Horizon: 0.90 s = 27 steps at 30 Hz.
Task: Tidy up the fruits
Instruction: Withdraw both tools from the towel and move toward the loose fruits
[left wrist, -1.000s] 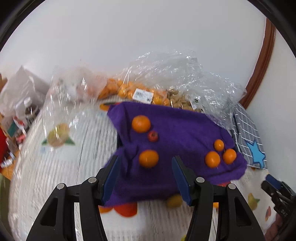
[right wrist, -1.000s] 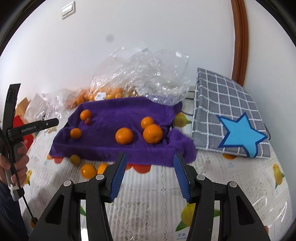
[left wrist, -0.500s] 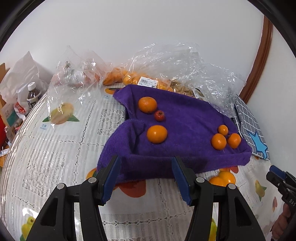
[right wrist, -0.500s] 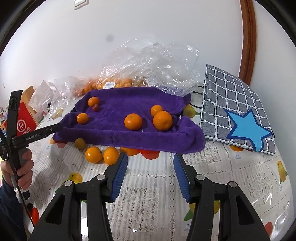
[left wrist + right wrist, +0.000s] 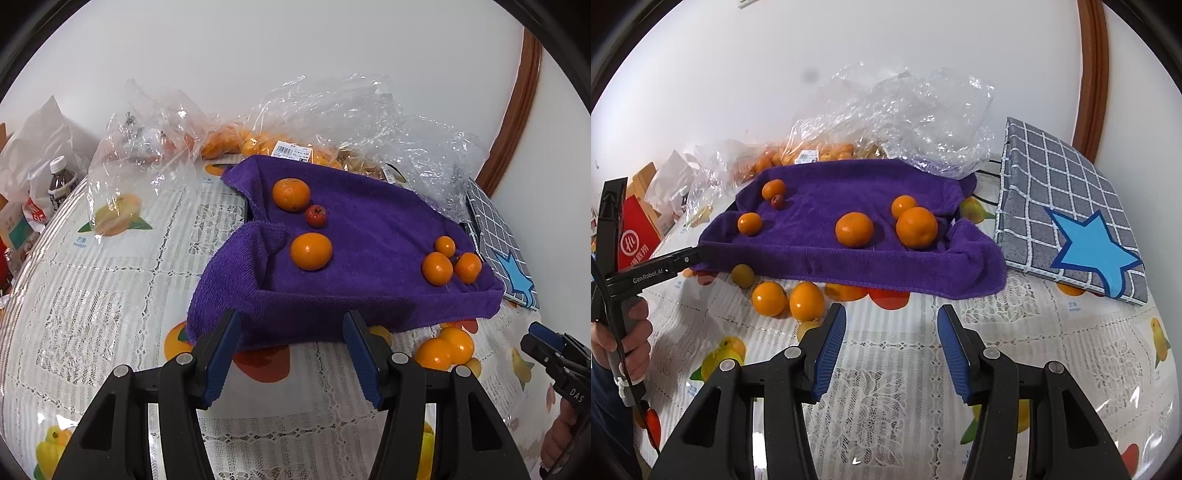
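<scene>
Both the left gripper [image 5: 291, 350] and right gripper [image 5: 891, 345] hang wide apart holding nothing, just short of the purple towel [image 5: 849, 221] carrying 5 oranges [image 5: 854, 229], with 2 more oranges [image 5: 788, 297] loose on the tablecloth [image 5: 886, 369].

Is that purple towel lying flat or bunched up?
Bunched: the purple terry towel rises in a fold at one corner, its edges draped, with oranges resting in its hollow.

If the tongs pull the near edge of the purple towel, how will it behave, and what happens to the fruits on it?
The purple towel looks floppy: it drapes and folds, so it would probably bunch. The oranges on it are round and loose, so they would likely roll. The small red fruit might roll too.
</scene>
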Motion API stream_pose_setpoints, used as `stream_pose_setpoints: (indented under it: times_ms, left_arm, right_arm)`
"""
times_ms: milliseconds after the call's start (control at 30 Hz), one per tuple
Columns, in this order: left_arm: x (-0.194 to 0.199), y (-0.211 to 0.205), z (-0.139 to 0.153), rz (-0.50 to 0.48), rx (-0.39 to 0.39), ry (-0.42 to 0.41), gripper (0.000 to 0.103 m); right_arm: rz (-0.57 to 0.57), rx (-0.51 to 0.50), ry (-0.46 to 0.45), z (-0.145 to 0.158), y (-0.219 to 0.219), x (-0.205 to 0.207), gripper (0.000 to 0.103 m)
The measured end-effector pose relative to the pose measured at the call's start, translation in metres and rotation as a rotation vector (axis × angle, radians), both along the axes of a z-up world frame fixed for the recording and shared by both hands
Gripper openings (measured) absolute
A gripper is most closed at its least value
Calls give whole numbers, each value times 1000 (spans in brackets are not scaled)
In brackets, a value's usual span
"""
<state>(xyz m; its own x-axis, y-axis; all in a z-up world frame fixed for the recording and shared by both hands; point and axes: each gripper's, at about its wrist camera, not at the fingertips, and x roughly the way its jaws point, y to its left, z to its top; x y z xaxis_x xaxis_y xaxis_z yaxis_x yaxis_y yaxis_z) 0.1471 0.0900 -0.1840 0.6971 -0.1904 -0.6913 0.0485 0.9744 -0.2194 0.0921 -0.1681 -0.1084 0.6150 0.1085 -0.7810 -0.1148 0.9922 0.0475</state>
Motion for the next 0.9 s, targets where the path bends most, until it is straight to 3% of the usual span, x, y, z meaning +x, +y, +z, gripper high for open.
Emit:
stream_pose_setpoints:
  times_ms: [900]
  left_arm:
    - [8, 1, -8, 24, 30, 28, 56]
  right_arm:
    - [37, 16, 57, -29, 11, 16, 52]
